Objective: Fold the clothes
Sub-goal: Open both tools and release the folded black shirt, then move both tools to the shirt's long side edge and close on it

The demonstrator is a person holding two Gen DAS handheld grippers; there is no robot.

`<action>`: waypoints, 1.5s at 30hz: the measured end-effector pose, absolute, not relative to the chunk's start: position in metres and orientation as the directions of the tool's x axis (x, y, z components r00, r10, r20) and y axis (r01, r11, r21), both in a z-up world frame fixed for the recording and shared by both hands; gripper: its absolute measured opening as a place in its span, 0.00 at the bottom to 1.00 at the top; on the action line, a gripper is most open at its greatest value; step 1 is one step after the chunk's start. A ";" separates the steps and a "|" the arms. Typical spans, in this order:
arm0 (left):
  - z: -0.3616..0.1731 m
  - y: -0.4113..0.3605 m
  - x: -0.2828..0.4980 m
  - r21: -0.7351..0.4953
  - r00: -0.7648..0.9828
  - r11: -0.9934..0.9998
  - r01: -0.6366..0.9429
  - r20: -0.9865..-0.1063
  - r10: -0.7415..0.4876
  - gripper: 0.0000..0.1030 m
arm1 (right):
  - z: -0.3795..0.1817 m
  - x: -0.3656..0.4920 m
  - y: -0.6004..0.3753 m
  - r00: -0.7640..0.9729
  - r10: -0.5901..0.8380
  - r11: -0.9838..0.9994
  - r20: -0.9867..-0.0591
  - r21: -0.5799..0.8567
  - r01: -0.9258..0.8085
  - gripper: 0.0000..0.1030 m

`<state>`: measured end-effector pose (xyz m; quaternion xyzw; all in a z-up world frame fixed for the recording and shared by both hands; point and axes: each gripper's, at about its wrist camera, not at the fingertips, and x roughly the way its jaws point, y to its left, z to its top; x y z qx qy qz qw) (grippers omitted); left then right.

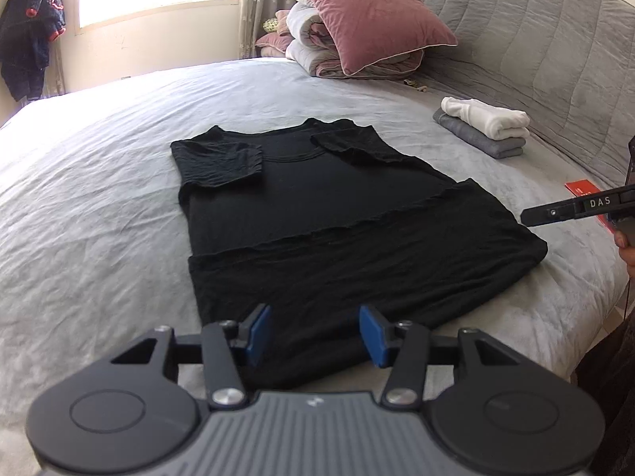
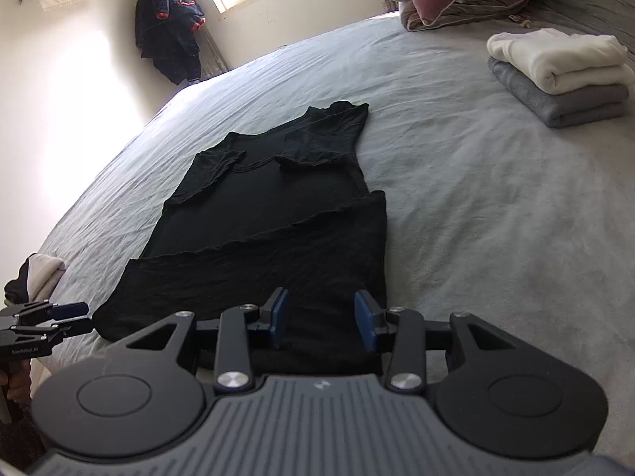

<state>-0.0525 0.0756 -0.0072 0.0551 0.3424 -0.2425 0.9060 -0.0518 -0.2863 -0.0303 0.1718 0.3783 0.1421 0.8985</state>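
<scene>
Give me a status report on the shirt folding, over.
Left gripper open, right gripper open, both at near fold, holding nothing. Black T-shirt flat on bed, sleeves in, bottom folded up. Folded stack clear to the right.

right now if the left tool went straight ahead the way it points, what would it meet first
Most likely the black t-shirt: the open left tool hangs over its near folded edge, pointing along the shirt. Depth is unclear, so it might skim above the fabric instead.

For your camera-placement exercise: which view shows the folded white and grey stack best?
The right wrist view: the folded stack sits large and near, both layers distinct. The left wrist view shows it smaller, farther off.
</scene>
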 end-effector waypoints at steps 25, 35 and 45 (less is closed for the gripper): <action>-0.006 0.124 -0.071 0.066 0.678 0.840 0.538 -0.625 -0.386 0.49 | -0.008 -0.080 -0.322 0.689 0.311 0.950 -0.654 0.206 -0.234 0.46; -0.030 0.088 -0.081 0.328 0.645 0.661 0.675 -0.697 -0.314 0.49 | -0.016 -0.091 -0.283 0.653 0.263 0.898 -0.710 -0.067 -0.435 0.48; -0.036 0.086 -0.078 0.375 0.631 0.596 0.710 -0.715 -0.302 0.49 | -0.037 -0.084 -0.263 0.657 0.191 0.804 -0.729 -0.269 -0.531 0.47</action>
